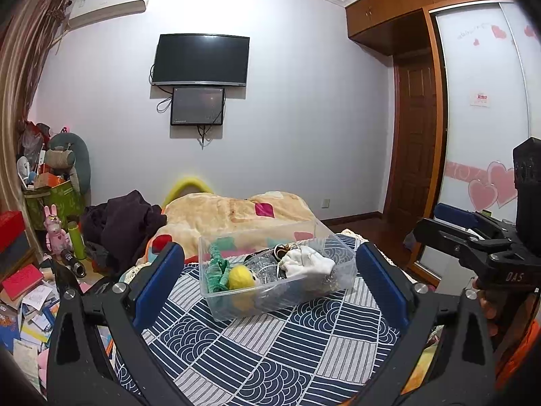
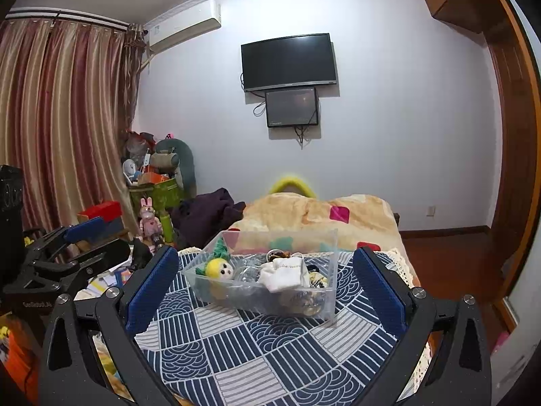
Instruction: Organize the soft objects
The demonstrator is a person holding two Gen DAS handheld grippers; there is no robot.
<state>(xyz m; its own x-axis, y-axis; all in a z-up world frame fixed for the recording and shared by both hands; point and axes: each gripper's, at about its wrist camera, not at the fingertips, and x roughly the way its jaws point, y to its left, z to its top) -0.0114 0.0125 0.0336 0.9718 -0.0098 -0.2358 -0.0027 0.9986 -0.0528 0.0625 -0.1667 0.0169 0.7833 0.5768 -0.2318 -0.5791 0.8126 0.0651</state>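
A clear plastic bin (image 1: pixel 341 272) (image 2: pixel 329 304) stands on the blue patterned bed cover. Inside it lie a green and yellow plush doll (image 1: pixel 233 275) (image 2: pixel 218 267), a white cloth (image 1: pixel 309 260) (image 2: pixel 284 272) and some darker items. My left gripper (image 1: pixel 270 280) is open and empty, its blue pads either side of the bin from behind. My right gripper (image 2: pixel 267 287) is open and empty, held back from the bin. Each gripper shows at the edge of the other's view.
A beige blanket (image 1: pixel 236 213) and dark clothes (image 1: pixel 125 223) lie at the far end of the bed. Books, boxes and toys (image 1: pixel 30 291) clutter the floor on the left. A wardrobe (image 1: pixel 487 135) and door stand on the right.
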